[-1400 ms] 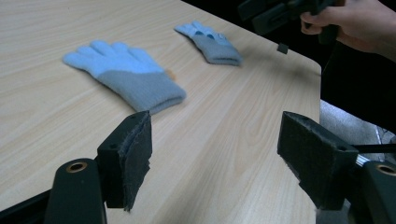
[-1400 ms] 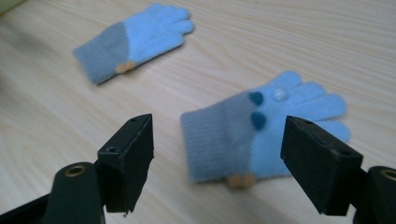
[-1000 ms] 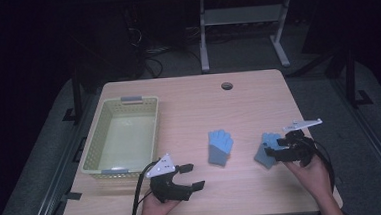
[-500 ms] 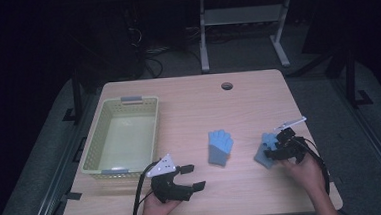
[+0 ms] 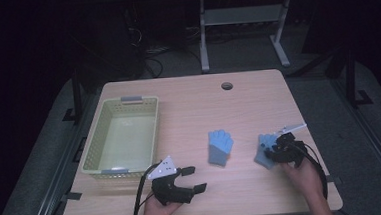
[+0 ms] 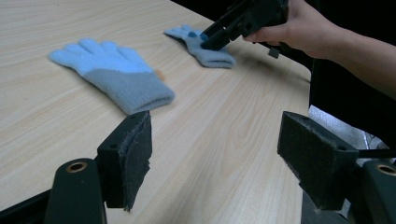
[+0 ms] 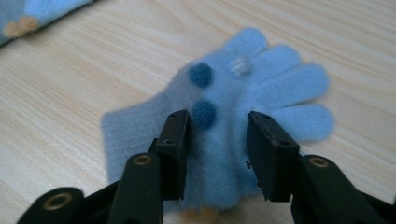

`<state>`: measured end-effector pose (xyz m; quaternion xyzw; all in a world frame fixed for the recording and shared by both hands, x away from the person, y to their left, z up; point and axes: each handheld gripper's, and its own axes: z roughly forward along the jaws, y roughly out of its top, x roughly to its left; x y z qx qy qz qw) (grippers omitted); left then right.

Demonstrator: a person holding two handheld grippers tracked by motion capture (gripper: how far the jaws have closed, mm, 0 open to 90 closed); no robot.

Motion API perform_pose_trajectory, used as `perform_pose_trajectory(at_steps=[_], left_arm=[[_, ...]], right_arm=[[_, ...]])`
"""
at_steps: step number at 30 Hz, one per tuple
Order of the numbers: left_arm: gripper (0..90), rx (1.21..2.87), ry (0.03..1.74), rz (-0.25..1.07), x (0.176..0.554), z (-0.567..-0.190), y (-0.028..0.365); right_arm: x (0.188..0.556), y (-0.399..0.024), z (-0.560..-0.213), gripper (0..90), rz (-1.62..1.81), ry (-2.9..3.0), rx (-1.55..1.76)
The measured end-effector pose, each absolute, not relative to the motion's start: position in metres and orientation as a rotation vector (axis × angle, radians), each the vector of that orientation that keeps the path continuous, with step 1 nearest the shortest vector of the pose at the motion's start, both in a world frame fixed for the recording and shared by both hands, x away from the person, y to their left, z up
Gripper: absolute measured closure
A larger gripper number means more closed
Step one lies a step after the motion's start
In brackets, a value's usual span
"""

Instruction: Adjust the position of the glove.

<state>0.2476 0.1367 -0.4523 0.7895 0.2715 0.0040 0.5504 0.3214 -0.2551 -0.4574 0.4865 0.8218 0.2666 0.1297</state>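
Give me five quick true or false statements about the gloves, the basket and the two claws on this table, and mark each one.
1. Both gloves lie inside the basket. False: the left glove and the right glove lie on the table, and the basket holds nothing.
2. The right claw has come down over the right glove, its jaws just closing around a fold of it. True.
3. The left claw grips a glove. False: it stands open with nothing in it.
4. The right glove has dark blue dots. True.
5. The basket is bright red. False: it is pale green.
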Motion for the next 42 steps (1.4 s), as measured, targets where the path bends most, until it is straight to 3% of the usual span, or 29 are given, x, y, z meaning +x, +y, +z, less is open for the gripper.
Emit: perform_pose_trajectory(at_steps=[7,13,26,42], left_arm=[[25.9,1.874,0.636,0.01,0.247,-0.453,0.136],[25.9,1.879,0.63,0.003,0.246,-0.453,0.135],[25.9,1.852,0.642,0.029,0.247,-0.448,0.142],[25.9,1.85,0.638,0.037,0.245,-0.446,0.143]], right_arm=[[0.318,-0.249,-0.456,72.1,0.746,2.392,1.368],[0.317,-0.245,-0.454,77.2,0.736,2.411,1.333],[0.314,-0.251,-0.429,78.9,0.911,2.417,1.339],[0.341,-0.184,-0.393,77.7,1.029,2.57,1.192]])
